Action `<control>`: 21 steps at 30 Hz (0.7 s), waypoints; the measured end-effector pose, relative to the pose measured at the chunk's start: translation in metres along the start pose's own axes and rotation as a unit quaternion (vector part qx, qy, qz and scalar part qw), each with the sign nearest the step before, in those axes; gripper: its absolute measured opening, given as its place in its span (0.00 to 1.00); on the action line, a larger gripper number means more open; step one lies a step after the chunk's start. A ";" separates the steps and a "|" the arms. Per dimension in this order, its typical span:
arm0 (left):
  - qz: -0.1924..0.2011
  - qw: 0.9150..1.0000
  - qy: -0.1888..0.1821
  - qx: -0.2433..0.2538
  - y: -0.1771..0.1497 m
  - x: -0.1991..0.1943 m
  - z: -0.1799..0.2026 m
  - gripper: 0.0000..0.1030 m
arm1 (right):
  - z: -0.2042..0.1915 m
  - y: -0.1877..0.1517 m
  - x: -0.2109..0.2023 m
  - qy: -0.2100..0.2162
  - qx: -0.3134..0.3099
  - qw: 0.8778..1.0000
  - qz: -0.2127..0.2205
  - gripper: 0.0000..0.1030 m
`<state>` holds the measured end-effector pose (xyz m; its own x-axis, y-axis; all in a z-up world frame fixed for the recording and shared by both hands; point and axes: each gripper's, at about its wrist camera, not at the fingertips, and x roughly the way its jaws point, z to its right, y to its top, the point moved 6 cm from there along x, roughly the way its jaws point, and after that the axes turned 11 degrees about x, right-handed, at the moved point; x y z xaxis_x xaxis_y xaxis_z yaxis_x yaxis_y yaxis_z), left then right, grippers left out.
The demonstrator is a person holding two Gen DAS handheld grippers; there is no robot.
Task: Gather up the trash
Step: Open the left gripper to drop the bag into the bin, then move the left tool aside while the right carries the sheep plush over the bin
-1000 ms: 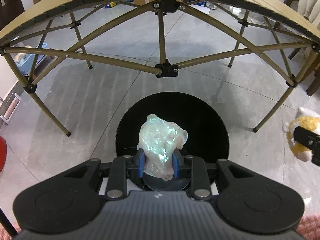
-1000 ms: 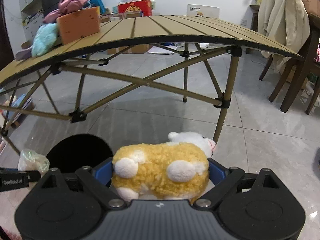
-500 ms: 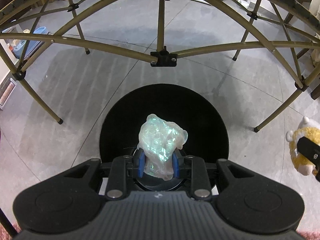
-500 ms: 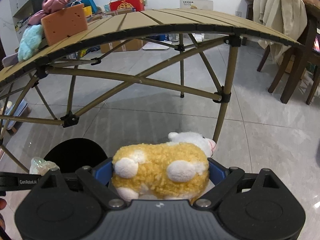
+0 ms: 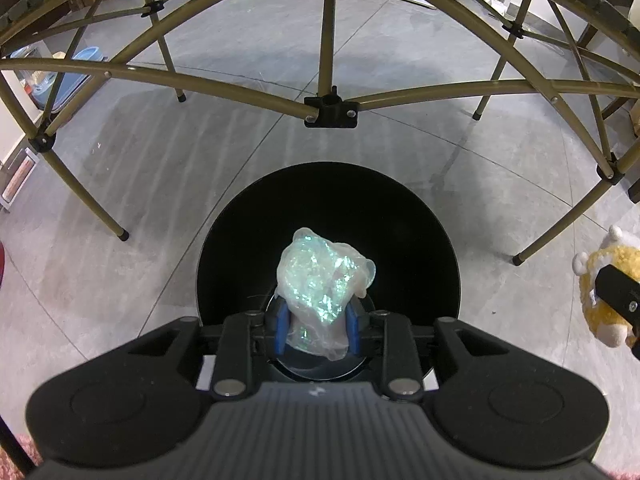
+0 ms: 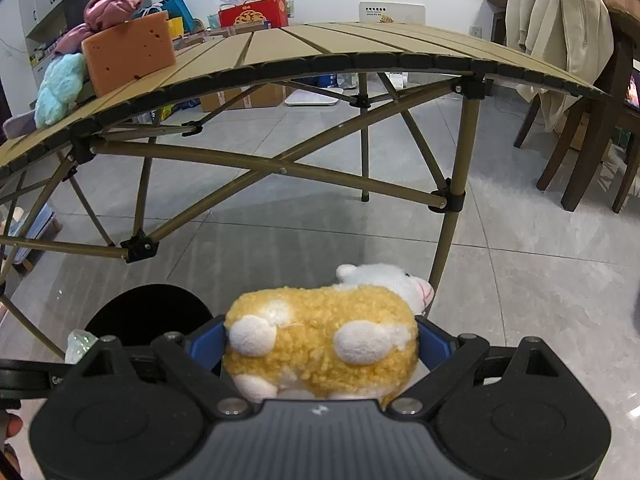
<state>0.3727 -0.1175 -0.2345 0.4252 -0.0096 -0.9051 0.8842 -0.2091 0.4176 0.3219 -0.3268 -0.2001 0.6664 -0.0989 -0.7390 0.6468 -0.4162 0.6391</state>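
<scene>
Holding crumpled plastic wrap (image 5: 326,280) over black bin (image 5: 420,216): left gripper (image 5: 318,326) narrow, clamped on lower part of wad. Wrap looks light, soft, slippery; pinch at dense middle probably best. Right gripper (image 6: 320,344) wide, clamped on plush sheep (image 6: 320,344), soft and light. Beyond, folding bench (image 6: 360,46) with sponge (image 6: 128,54).

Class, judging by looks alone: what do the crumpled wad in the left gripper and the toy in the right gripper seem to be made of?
Crumpled wad: apparently thin translucent plastic film, with iridescent green glints and sharp creases. Toy: plush fabric, yellow curly pile with white patches, matte and fuzzy; stuffing can't be seen.
</scene>
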 end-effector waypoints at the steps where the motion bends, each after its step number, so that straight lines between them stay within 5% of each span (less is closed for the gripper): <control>1: 0.000 1.000 0.003 -0.001 0.000 0.000 0.000 0.43 | 0.001 0.000 0.000 0.000 0.000 1.000 -0.001 0.92; 5: 0.013 1.000 0.016 -0.015 0.003 -0.006 -0.004 0.92 | 0.002 0.000 0.000 -0.002 0.000 1.000 -0.001 0.92; 21: 0.019 0.999 0.027 0.005 0.000 -0.014 -0.008 0.94 | 0.001 -0.002 0.002 -0.007 -0.005 1.000 -0.008 0.92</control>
<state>0.3684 -0.1100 -0.2211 0.4683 0.0354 -0.8829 0.8656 -0.2189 0.4503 0.3216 -0.3267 -0.2033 0.6505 -0.1048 -0.7523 0.6612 -0.4091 0.6288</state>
